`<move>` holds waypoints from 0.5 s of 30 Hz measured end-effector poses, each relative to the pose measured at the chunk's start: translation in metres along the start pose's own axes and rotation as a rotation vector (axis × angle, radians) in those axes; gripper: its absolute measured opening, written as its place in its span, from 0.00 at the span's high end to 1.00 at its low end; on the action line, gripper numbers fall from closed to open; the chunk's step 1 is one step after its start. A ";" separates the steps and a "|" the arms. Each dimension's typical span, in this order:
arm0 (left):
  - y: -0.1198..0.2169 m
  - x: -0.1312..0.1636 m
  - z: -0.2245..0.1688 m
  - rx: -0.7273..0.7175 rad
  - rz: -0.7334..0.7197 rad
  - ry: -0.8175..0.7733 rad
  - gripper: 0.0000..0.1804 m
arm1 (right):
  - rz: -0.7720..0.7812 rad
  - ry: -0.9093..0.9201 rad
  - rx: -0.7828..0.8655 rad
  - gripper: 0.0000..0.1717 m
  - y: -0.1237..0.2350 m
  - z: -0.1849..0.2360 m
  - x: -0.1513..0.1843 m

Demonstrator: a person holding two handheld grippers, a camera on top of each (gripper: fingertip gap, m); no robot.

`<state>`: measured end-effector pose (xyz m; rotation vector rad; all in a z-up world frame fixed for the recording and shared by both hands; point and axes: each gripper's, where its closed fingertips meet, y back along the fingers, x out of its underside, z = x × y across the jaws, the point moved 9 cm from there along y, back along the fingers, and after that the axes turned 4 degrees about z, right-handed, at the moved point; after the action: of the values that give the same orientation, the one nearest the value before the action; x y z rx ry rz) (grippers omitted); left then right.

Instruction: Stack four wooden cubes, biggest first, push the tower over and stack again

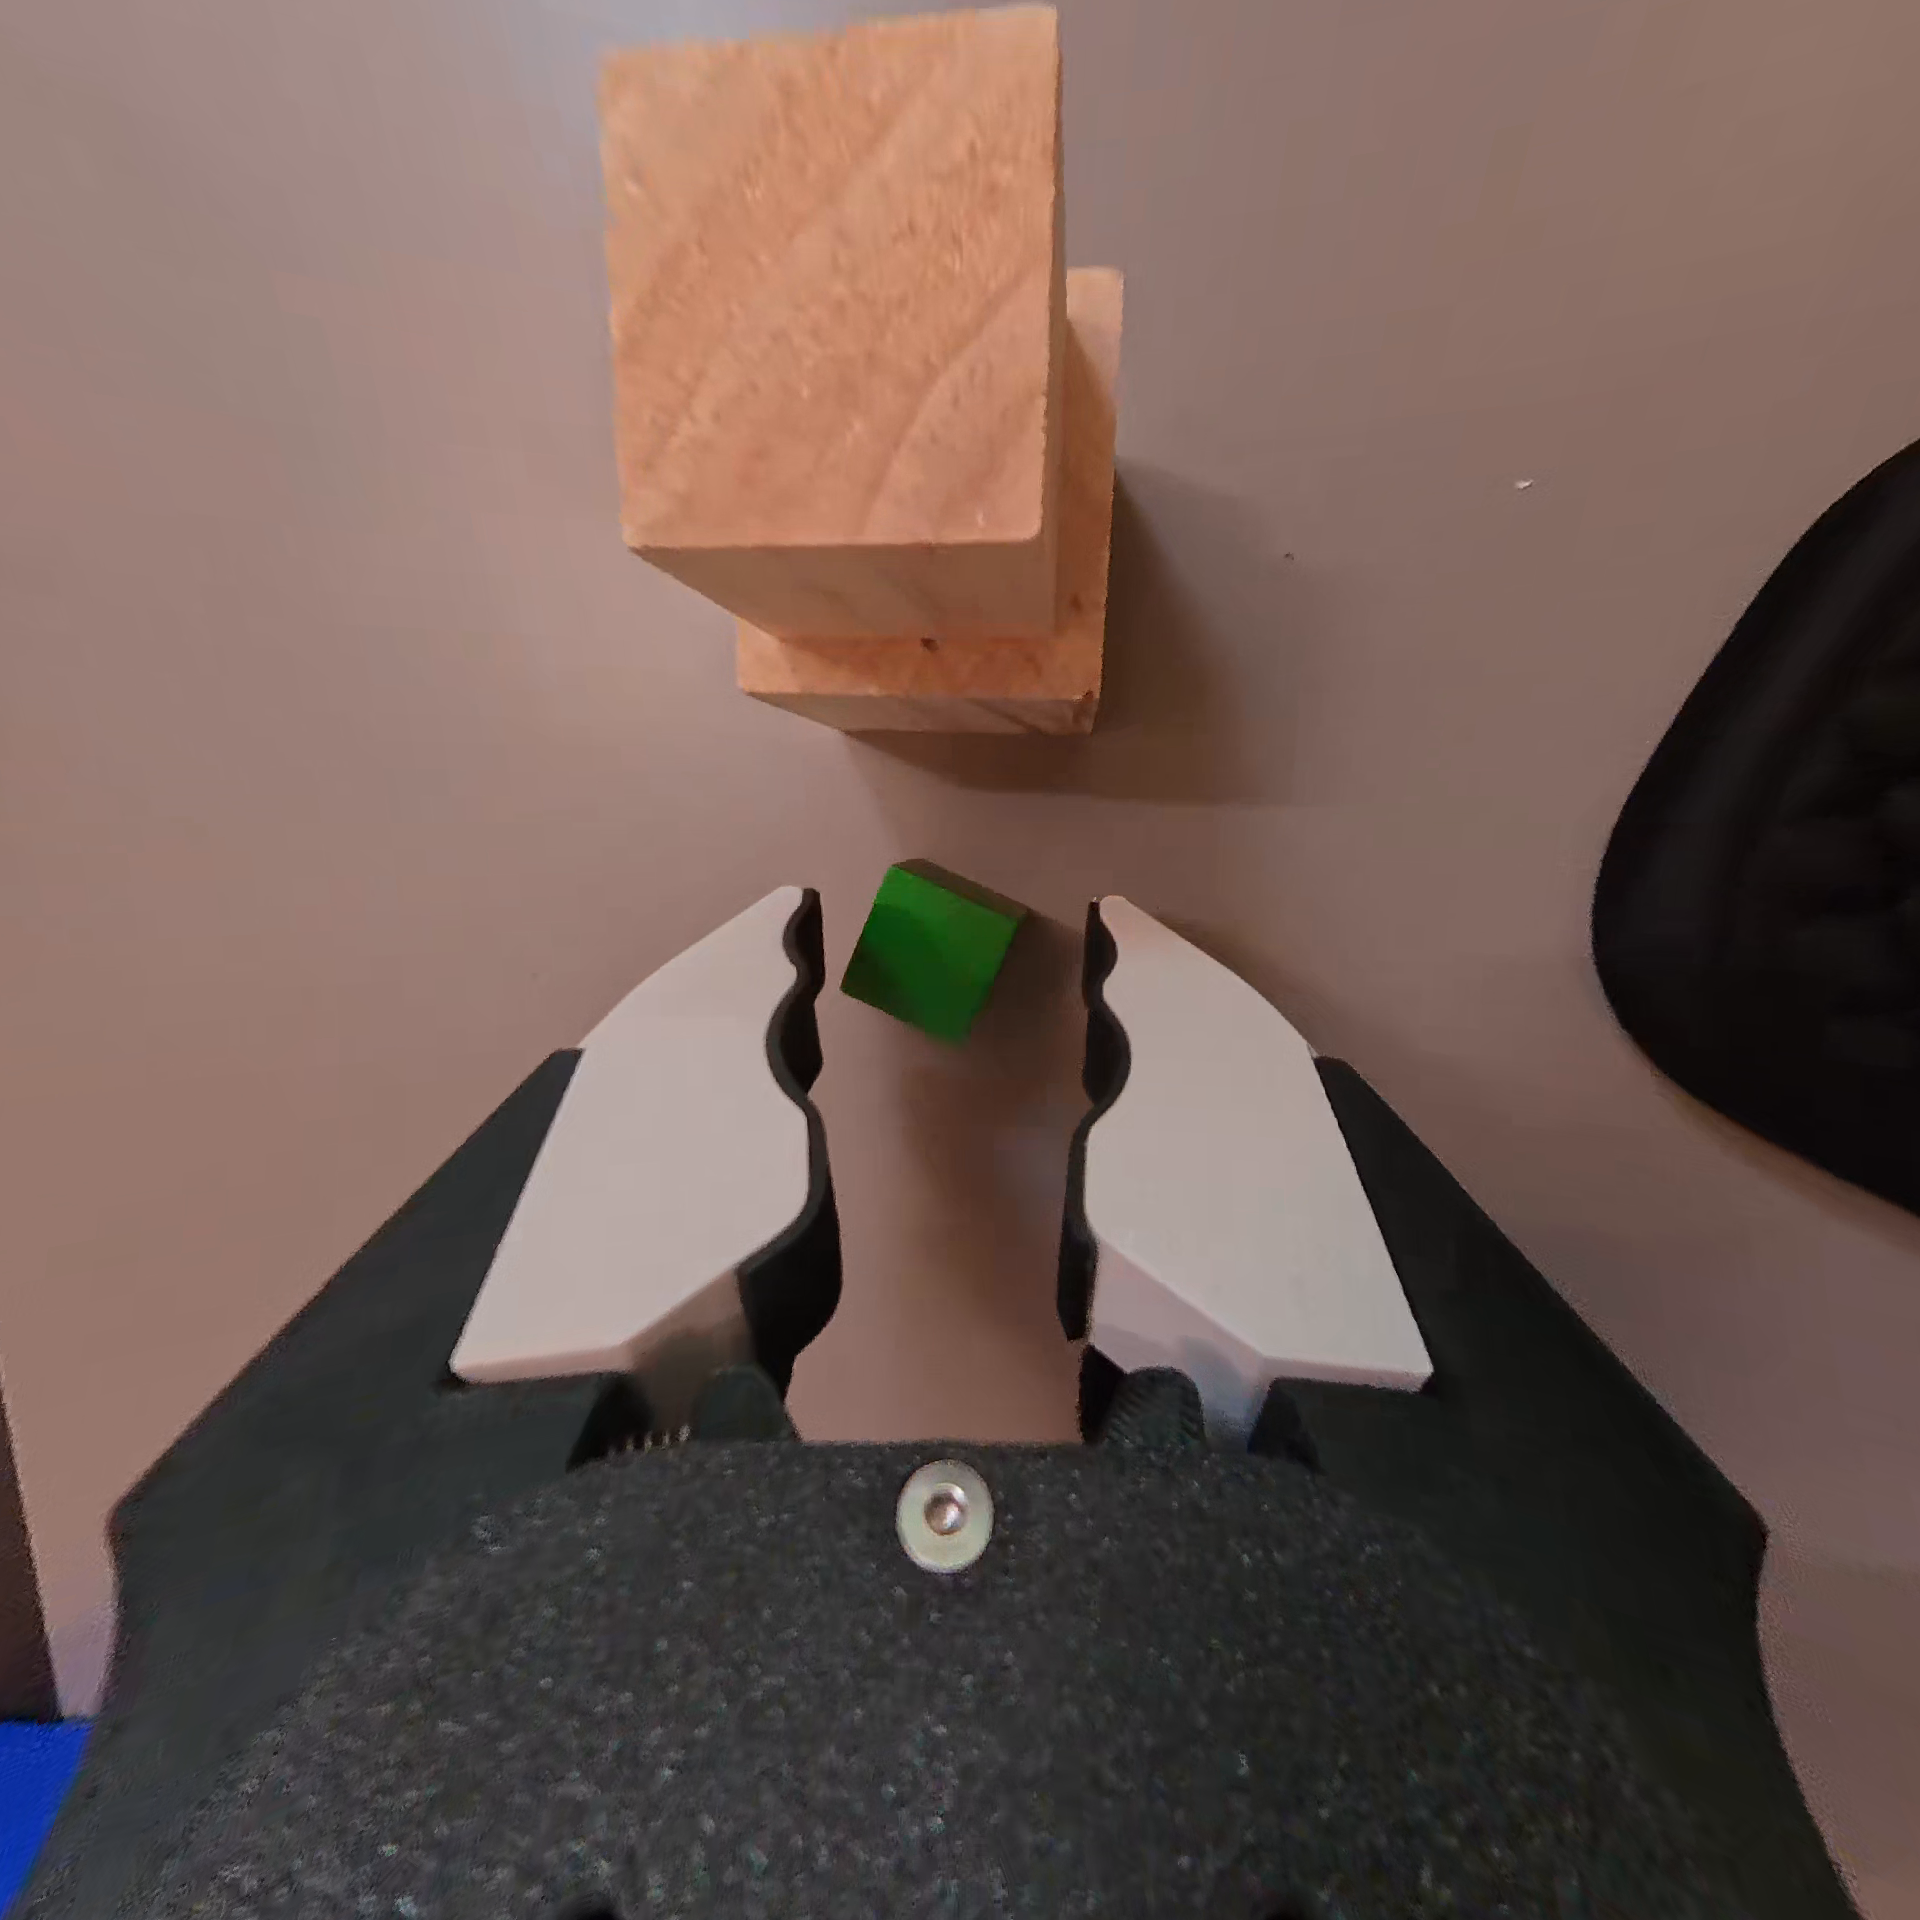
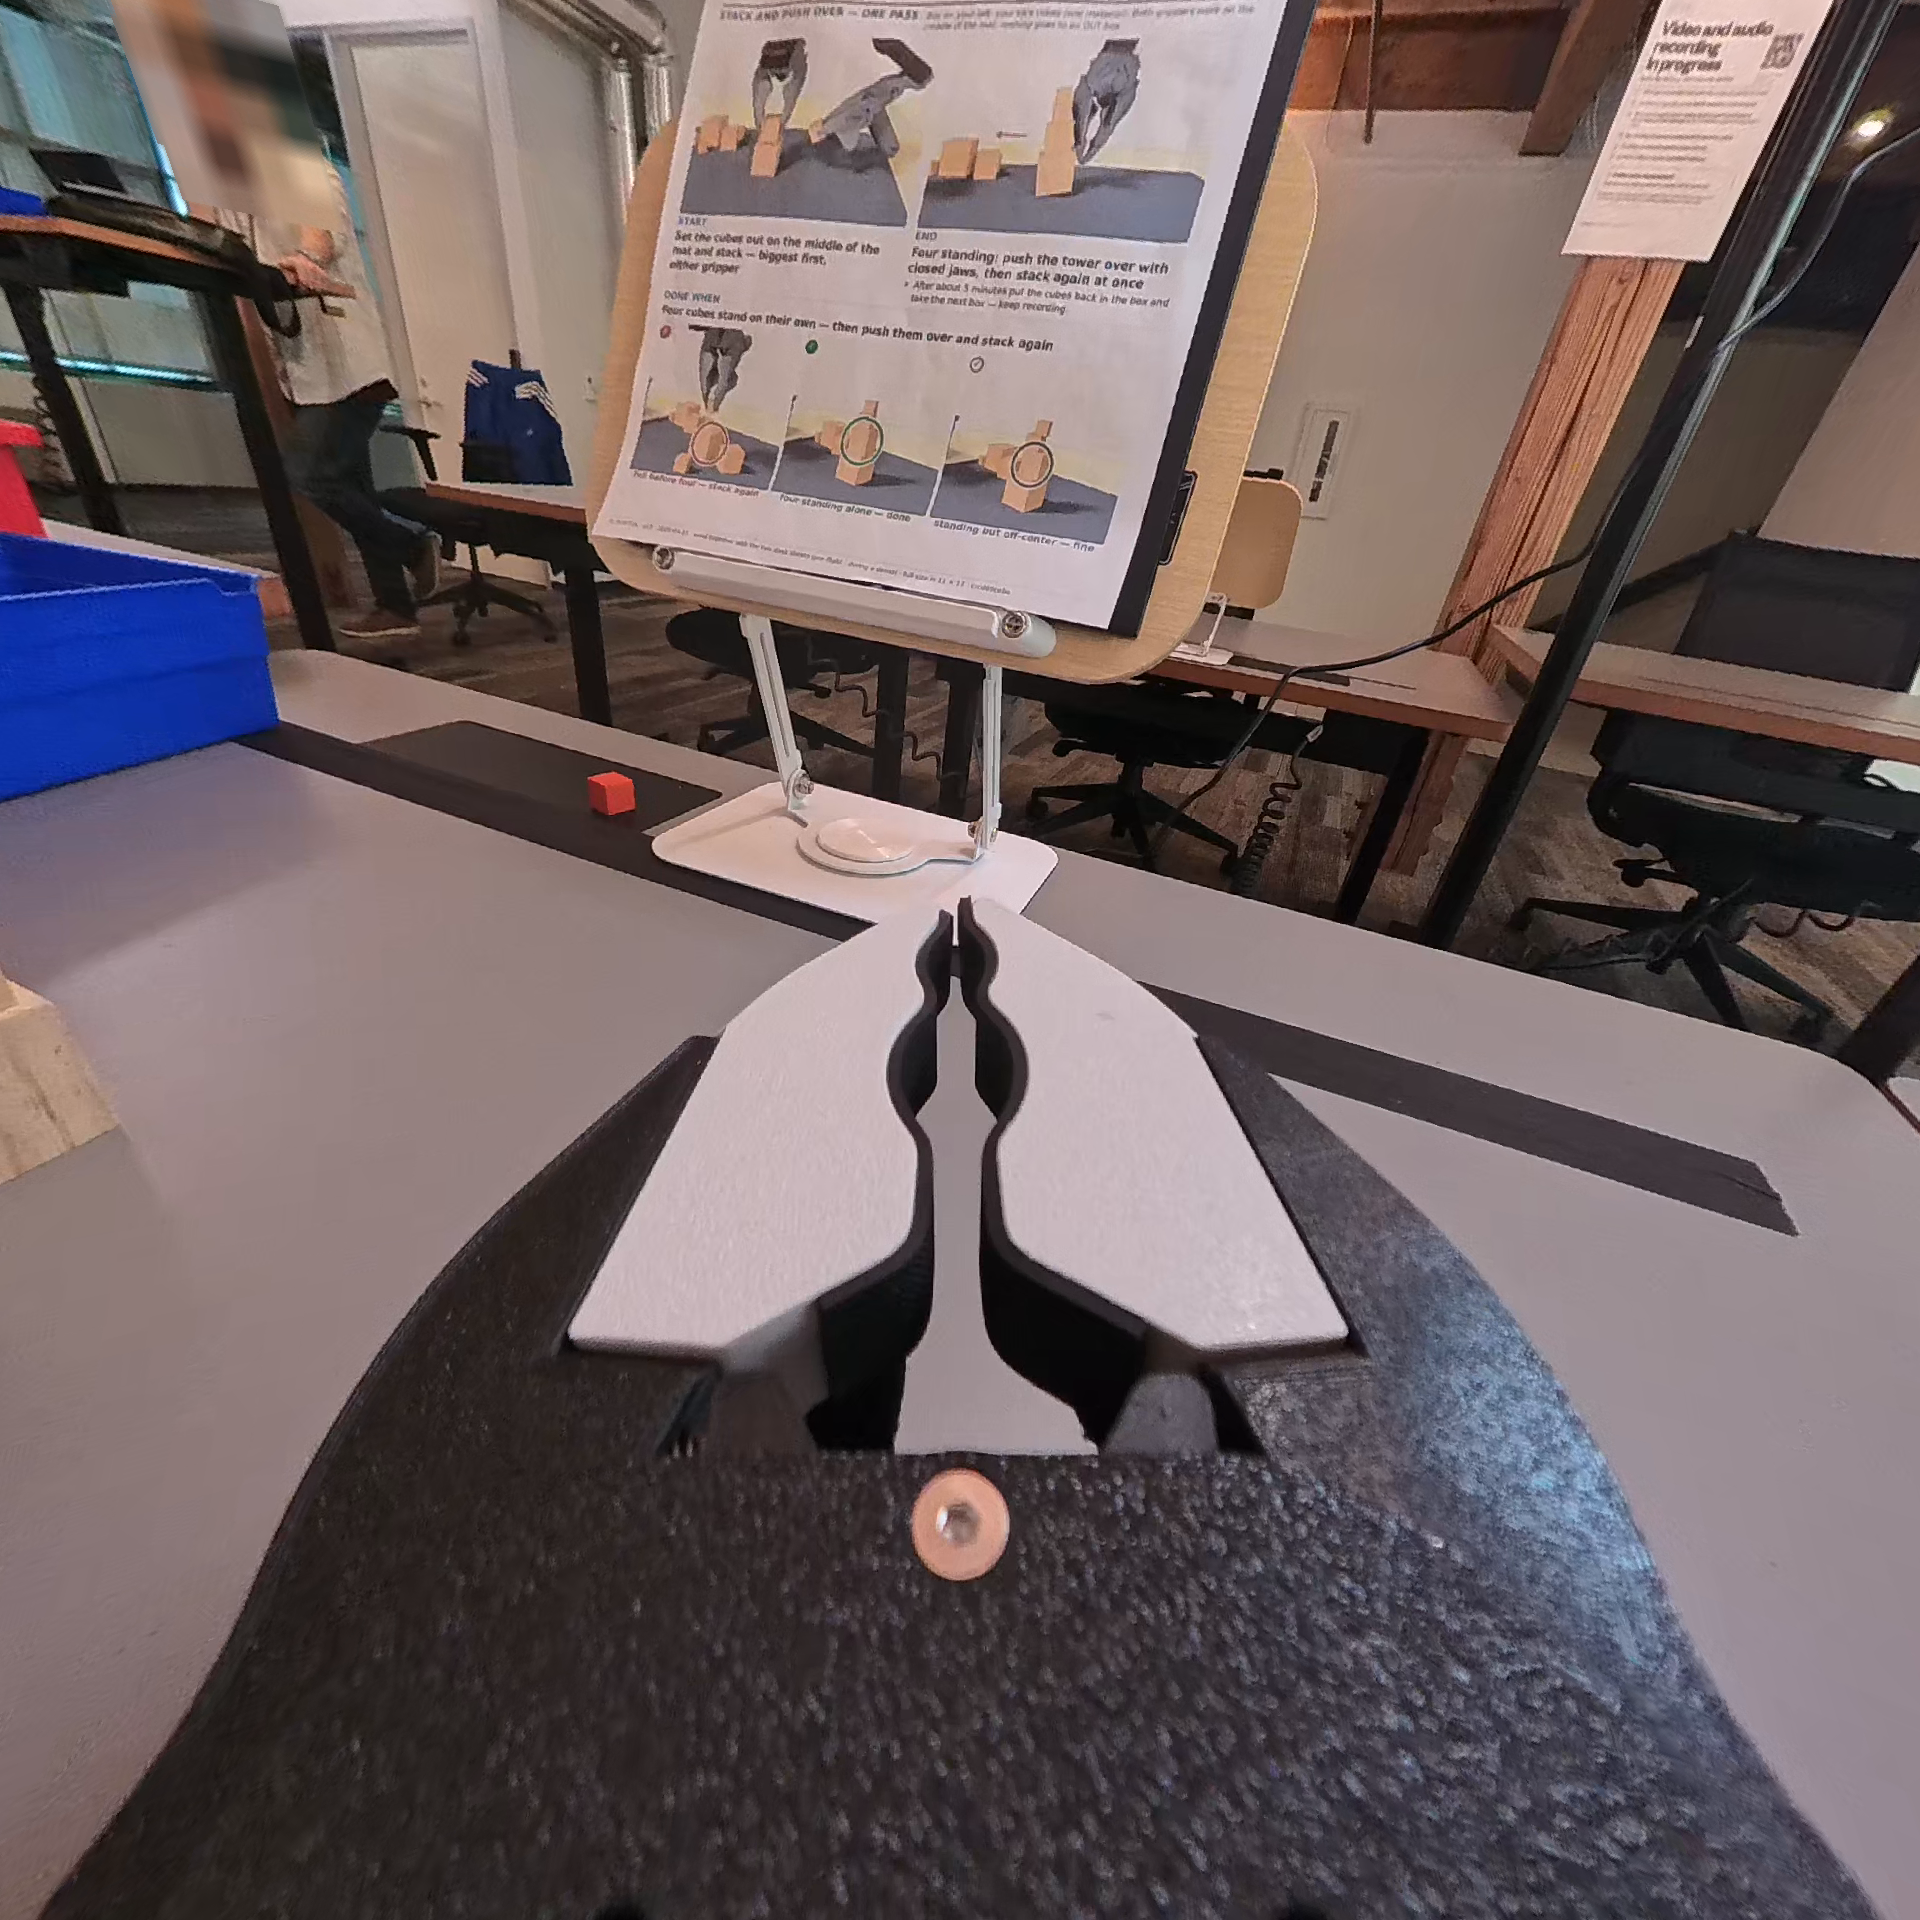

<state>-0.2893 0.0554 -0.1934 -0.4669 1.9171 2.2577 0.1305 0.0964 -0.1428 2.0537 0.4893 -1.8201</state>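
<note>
In the left wrist view my left gripper points down at the grey table, and its jaws stand open. A small green cube lies between the fingertips, turned at an angle, with a gap to each pad, so it is not gripped. Just beyond it stands a stack of two wooden blocks: a large one on top of a smaller one, set off-centre. In the right wrist view my right gripper is shut with nothing between its pads and hovers low over the table.
A black rounded object lies at the right of the left wrist view. The right wrist view shows a small red cube on a black strip, a document stand with a printed sheet, a blue bin, a wooden block's edge at left, and a person behind the table. Across from one pair of fingers to the other is roughly 40 cm.
</note>
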 end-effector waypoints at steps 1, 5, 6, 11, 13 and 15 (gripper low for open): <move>-0.001 0.001 0.001 -0.011 0.011 -0.008 0.76 | 0.000 0.000 -0.001 1.00 0.000 0.000 0.000; -0.005 0.002 0.004 -0.040 0.053 -0.015 0.84 | 0.001 0.002 -0.007 1.00 0.000 0.000 0.000; -0.003 0.002 0.006 -0.054 0.062 -0.005 0.85 | -0.001 0.001 -0.008 1.00 0.000 0.000 -0.001; 0.023 -0.004 0.016 -0.109 -0.007 0.036 0.85 | -0.017 -0.003 0.012 1.00 0.002 -0.003 -0.003; 0.041 -0.012 0.021 -0.119 -0.050 0.057 0.85 | -0.028 -0.004 0.021 1.00 0.004 -0.005 -0.005; 0.059 -0.023 0.025 -0.128 -0.086 0.066 0.85 | -0.035 -0.007 0.026 1.00 0.005 -0.006 -0.007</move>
<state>-0.2896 0.0716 -0.1274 -0.6357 1.7520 2.3464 0.1372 0.0949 -0.1353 2.0673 0.5052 -1.8621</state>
